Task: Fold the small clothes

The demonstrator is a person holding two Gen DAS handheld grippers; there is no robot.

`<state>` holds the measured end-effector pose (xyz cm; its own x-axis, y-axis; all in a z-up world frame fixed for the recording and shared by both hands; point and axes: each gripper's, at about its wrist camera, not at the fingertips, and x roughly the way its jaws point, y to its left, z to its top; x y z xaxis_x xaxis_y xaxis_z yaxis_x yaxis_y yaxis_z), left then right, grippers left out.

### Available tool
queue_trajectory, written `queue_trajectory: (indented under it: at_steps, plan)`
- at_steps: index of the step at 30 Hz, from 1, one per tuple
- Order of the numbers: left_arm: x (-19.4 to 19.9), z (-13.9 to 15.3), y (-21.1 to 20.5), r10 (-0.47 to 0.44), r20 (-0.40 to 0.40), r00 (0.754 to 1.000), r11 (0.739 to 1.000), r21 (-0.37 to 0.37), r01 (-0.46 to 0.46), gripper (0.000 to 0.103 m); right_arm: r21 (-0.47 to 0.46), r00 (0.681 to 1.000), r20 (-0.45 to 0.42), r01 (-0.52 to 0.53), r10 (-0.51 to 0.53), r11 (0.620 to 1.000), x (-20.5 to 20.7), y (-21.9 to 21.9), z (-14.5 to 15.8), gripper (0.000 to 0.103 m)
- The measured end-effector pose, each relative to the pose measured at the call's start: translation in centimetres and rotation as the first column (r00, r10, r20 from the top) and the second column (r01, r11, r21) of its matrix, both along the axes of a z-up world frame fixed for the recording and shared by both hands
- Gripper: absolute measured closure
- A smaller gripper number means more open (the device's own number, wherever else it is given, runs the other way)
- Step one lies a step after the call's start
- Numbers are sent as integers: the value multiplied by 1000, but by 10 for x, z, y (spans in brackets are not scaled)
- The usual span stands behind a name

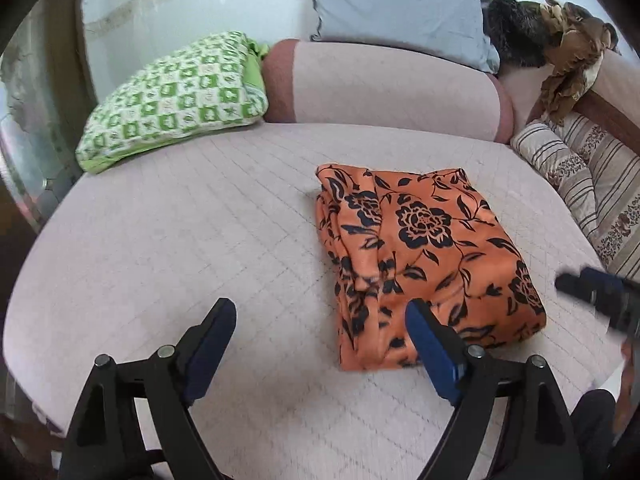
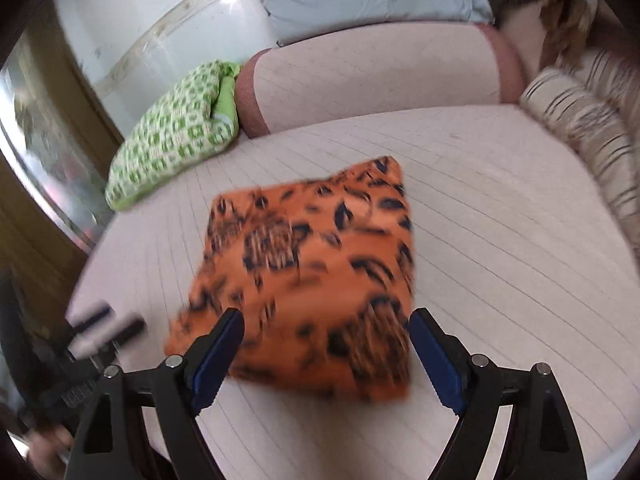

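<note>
1. The orange cloth with black flower print (image 1: pixel 424 248) sits folded into a neat packet on the pale pink quilted bed (image 1: pixel 180 240), so folding looks basically done.
2. Left gripper (image 1: pixel 320 320) is spread wide, holding nothing.
3. Right gripper (image 2: pixel 326 332) is the same, wide and empty above the packet.
4. Maybe just tidying or setting it aside is left.

Soft, even daylight fills the room, with glare on the glossy wall (image 1: pixel 168 4) and hardly any shadows. The left wrist view is sharp; the right wrist view smears the orange cloth (image 2: pixel 312 264). Both bend and darken at the edges.
</note>
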<state>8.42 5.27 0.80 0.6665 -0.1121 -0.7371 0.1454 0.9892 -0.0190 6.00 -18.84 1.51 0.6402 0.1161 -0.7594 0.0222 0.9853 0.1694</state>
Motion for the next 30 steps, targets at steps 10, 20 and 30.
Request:
queue_trajectory:
  at_steps: [10,20,30]
  plan:
    - [-40,24,-13,20,9,1000,999,-31,-20,16,-211,1000,-9,11,-13,977,-53,30,11,14]
    - [-44,38,-18,45,43,998,999,-6,-44,16,-229,1000,17,26,-22,973,-59,29,28,14]
    - [-40,36,-23,41,23,999,999,9,-41,16,-222,999,18,33,-29,974,-53,32,30,14]
